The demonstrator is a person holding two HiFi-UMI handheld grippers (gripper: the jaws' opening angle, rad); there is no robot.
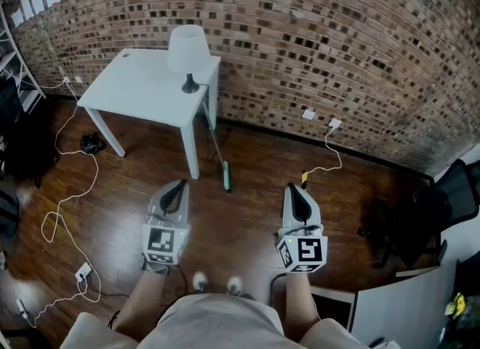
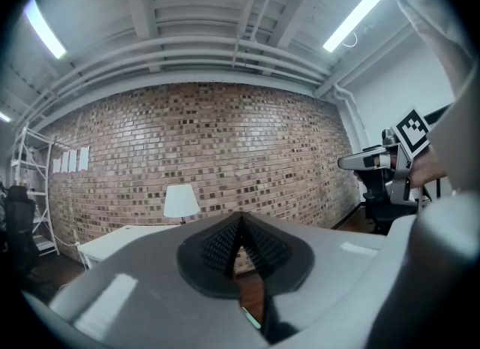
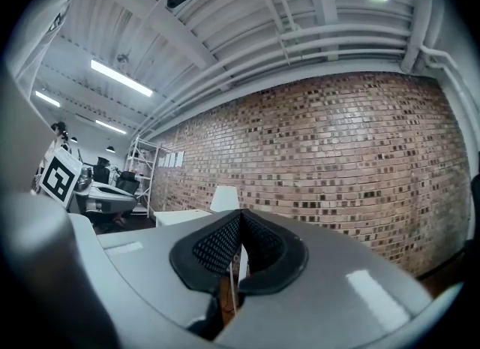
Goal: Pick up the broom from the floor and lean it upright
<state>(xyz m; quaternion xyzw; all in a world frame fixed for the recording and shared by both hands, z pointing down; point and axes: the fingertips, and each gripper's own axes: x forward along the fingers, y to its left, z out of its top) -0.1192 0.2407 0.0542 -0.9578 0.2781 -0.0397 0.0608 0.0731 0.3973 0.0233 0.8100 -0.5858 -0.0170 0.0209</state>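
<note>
Left gripper (image 1: 178, 186) is held level above the wooden floor (image 1: 247, 220), its jaws closed together with nothing between them. Right gripper (image 1: 294, 190), beside it, is likewise closed and empty. Ahead, well apart from both, the broom (image 1: 216, 145) stands tilted, its green head on the floor and its thin handle leaning against the corner of the white counter (image 1: 135, 92). A lamp (image 1: 187, 51) stands on that counter, near the brick wall (image 1: 322, 32).
</note>
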